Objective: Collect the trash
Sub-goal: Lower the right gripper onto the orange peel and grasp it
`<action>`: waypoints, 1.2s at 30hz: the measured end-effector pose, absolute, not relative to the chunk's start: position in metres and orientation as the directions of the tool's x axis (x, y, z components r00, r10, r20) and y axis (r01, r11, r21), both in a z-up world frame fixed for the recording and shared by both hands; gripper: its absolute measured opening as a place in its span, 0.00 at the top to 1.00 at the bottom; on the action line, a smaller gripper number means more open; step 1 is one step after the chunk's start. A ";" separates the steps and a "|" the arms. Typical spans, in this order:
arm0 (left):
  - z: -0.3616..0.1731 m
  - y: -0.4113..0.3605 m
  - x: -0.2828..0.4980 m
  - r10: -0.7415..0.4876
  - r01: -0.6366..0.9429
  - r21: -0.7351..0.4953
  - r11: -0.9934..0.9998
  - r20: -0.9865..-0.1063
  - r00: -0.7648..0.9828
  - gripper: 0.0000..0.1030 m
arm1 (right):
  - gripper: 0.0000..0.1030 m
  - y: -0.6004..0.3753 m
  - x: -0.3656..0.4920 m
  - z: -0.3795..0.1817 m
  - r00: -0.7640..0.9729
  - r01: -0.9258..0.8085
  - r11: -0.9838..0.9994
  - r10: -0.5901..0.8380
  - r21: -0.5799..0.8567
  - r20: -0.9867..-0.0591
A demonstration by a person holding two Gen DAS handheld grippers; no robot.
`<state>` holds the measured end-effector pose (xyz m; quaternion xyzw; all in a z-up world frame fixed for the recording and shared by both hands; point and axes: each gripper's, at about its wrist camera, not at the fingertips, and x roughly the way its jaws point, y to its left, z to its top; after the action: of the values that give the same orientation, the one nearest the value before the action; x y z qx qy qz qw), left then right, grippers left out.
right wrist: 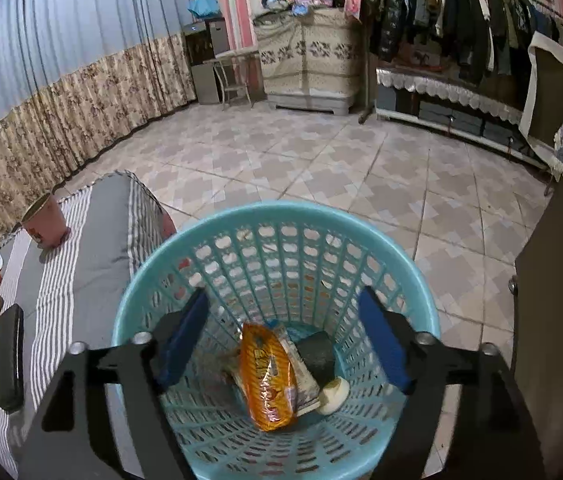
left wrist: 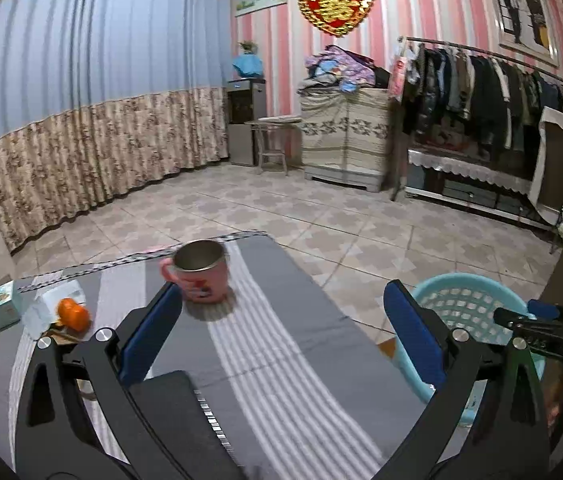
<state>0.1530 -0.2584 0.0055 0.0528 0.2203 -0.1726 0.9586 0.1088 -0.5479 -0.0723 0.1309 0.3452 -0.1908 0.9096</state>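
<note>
Trash: orange wrapper point(right wrist: 267, 376), a pale packet, a dark block and a white roll, possibly tape, lying in the bottom of the teal basket point(right wrist: 201, 256) beside the striped table point(left wrist: 281, 344). Right gripper point(right wrist: 281, 344): released, empty, above the basket. Left gripper point(left wrist: 281, 332): spread wide, empty, over the table near a pink mug point(left wrist: 201, 276).
</note>
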 end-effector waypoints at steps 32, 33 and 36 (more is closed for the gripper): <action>-0.020 0.024 0.256 0.041 -0.011 0.062 0.998 -0.511 0.858 0.05 | 0.09 -0.318 0.208 -0.053 0.800 0.095 0.989 -0.009 0.113 -0.600; -0.021 0.032 0.257 0.051 -0.024 0.060 0.998 -0.511 0.858 0.05 | 0.09 -0.305 0.216 -0.051 0.801 0.071 0.990 0.015 0.120 -0.599; -0.029 0.053 0.259 0.083 -0.054 0.071 0.996 -0.517 0.852 0.05 | 0.09 -0.272 0.233 -0.048 0.804 0.020 0.993 0.051 0.113 -0.592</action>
<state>0.2590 0.0529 -0.0294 0.0269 0.2695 0.0354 0.9620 0.2330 -0.2721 -0.0479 0.0570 0.3129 0.0082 0.9480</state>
